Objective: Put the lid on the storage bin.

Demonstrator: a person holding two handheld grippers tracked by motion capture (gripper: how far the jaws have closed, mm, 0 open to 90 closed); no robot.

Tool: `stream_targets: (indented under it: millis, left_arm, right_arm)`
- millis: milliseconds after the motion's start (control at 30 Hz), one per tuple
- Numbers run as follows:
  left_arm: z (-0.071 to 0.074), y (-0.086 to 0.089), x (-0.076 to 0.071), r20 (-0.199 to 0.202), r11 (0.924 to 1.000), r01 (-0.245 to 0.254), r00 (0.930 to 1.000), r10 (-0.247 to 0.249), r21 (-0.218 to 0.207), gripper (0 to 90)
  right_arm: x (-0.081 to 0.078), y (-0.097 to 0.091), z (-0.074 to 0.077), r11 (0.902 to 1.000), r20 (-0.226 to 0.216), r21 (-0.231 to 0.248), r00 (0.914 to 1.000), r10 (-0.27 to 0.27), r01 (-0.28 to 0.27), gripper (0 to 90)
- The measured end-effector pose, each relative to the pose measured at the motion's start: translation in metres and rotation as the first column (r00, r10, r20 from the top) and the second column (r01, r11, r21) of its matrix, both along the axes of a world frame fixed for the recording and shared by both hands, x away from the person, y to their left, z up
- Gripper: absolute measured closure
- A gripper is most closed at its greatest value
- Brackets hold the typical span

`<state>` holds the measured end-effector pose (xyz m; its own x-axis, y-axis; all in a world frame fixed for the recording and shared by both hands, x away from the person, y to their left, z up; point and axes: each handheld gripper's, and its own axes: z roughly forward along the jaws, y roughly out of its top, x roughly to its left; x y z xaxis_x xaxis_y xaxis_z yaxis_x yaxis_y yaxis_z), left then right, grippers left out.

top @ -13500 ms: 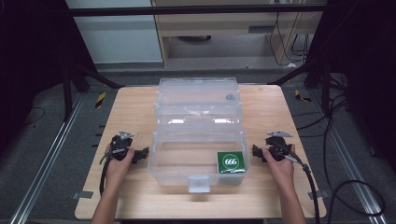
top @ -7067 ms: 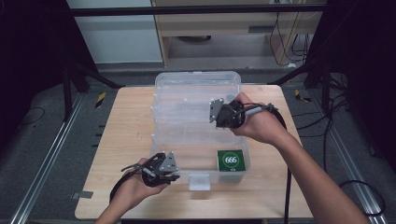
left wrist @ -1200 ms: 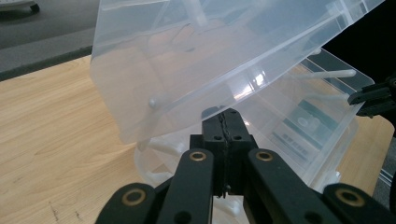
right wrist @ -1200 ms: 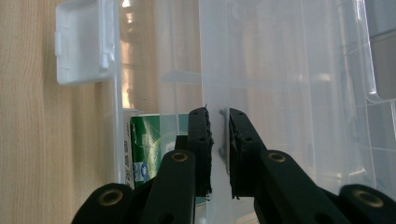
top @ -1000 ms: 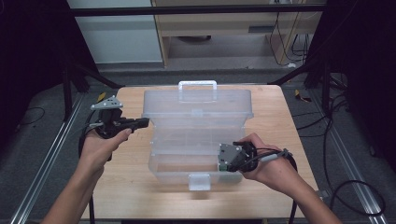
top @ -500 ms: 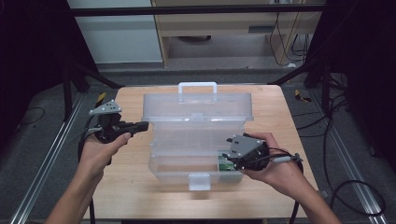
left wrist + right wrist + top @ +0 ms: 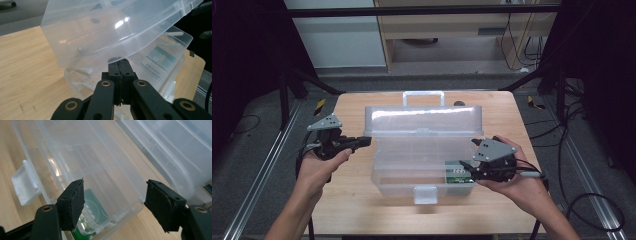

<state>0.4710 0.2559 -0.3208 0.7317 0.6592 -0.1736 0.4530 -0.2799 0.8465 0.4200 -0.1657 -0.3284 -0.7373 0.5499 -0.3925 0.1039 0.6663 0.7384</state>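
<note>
The right hand-held gripper (image 7: 468, 164), its jaws just spread apart with nothing pinched between them, has drawn back from the clear plastic box (image 7: 422, 155) at its right end, beside the green packet (image 7: 458, 175) inside. The left hand-held gripper (image 7: 366, 141), jaws pressed together, stays at the box's left end under the half-lowered lid (image 7: 424, 122). The box sits mid-table (image 7: 357, 200), its latch facing the near edge.

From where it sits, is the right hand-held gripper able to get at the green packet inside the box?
Probably yes. The right hand-held gripper, its jaws just opened with nothing between them, hangs at the right end of the clear box, beside the green packet. The half-raised lid leaves the top free, though the box wall stands between them.
</note>
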Motion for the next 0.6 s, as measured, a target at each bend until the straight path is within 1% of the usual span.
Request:
stream_targets:
  millis: [133,267,467,600]
  left_arm:
    - [-0.003,0.000,-0.004,0.006,1.0000,0.003,1.0000,-0.003,0.005,90.0]
    - [-0.007,-0.001,-0.007,0.016,1.0000,0.003,0.9999,-0.003,0.008,90.0]
    - [-0.014,-0.002,-0.013,0.028,0.9997,0.008,0.9996,-0.008,0.025,90.0]
    - [-0.015,-0.002,-0.015,0.029,0.9997,0.008,0.9995,-0.008,0.025,90.0]
  right_arm:
    - [-0.002,-0.010,-0.002,0.9994,0.001,0.017,0.9996,-0.030,0.030,32.4]
    - [-0.004,-0.021,-0.005,0.9983,-0.001,0.022,0.9986,-0.054,0.054,34.3]
    - [-0.011,-0.033,-0.007,0.9967,0.001,0.036,0.9974,-0.073,0.072,37.7]
    - [-0.010,-0.040,-0.010,0.9953,-0.005,0.033,0.9958,-0.091,0.091,38.7]
